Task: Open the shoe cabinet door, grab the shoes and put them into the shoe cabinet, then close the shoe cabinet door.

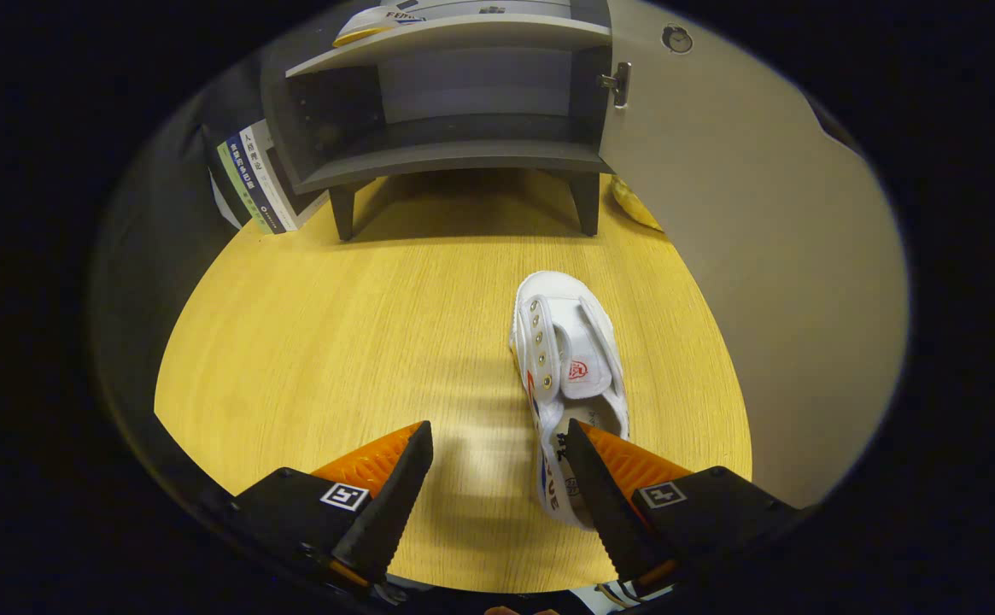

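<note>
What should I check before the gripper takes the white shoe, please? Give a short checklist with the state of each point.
1. Cabinet door open: ok, it is swung wide to the right of the shoe cabinet.
2. Lower shelf free for the shoe: ok as far as visible; its back corners are dark.
3. Gripper open: ok, fingers spread apart, holding nothing.
4. White shoe between the fingers: not ok, its heel lies at the right finger, off the gap's middle.
5. Shoe resting flat on the wooden table: ok, sole down, toe toward the cabinet.
6. Path from shoe to cabinet: ok, bare tabletop; the books stand left of the cabinet.
</note>
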`<action>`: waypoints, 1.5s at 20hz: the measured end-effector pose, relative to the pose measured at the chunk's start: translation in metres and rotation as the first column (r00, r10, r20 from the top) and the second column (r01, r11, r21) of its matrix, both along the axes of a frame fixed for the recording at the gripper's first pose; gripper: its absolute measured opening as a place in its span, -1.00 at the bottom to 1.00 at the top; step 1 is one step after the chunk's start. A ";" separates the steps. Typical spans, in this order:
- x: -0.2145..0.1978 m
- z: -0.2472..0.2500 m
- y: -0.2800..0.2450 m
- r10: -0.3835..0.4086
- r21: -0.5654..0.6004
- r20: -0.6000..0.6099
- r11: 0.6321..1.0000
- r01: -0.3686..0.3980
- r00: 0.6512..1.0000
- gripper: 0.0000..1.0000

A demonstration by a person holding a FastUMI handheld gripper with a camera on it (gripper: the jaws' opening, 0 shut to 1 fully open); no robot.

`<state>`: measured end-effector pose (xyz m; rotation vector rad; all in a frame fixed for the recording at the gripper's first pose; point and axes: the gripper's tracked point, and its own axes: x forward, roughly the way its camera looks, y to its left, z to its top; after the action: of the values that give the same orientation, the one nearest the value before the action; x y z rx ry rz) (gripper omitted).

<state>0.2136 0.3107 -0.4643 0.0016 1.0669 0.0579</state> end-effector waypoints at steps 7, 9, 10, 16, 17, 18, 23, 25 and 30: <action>0.036 -0.031 0.004 0.037 -0.070 0.007 0.997 -0.036 0.999 0.97; 0.043 -0.037 0.002 0.043 -0.107 -0.008 0.993 -0.044 0.999 0.92; 0.048 -0.040 -0.001 0.036 -0.118 -0.011 0.992 -0.037 0.999 0.85; 0.057 -0.043 -0.015 0.002 -0.150 -0.026 0.989 -0.006 1.000 -0.56; 0.058 -0.043 -0.012 0.026 -0.136 -0.022 0.990 -0.029 0.999 -0.72; 0.056 -0.038 -0.011 0.037 -0.125 -0.021 0.991 -0.039 0.999 -0.78; 0.056 -0.034 0.000 0.063 -0.048 -0.014 0.997 -0.064 0.998 -0.96; 0.054 -0.020 0.007 0.064 -0.046 0.017 0.997 -0.063 0.998 -0.96; 0.053 0.034 0.024 0.127 -0.060 0.119 0.991 -0.120 0.985 -0.96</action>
<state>0.2665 0.3344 -0.4304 -0.1143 0.9441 0.1403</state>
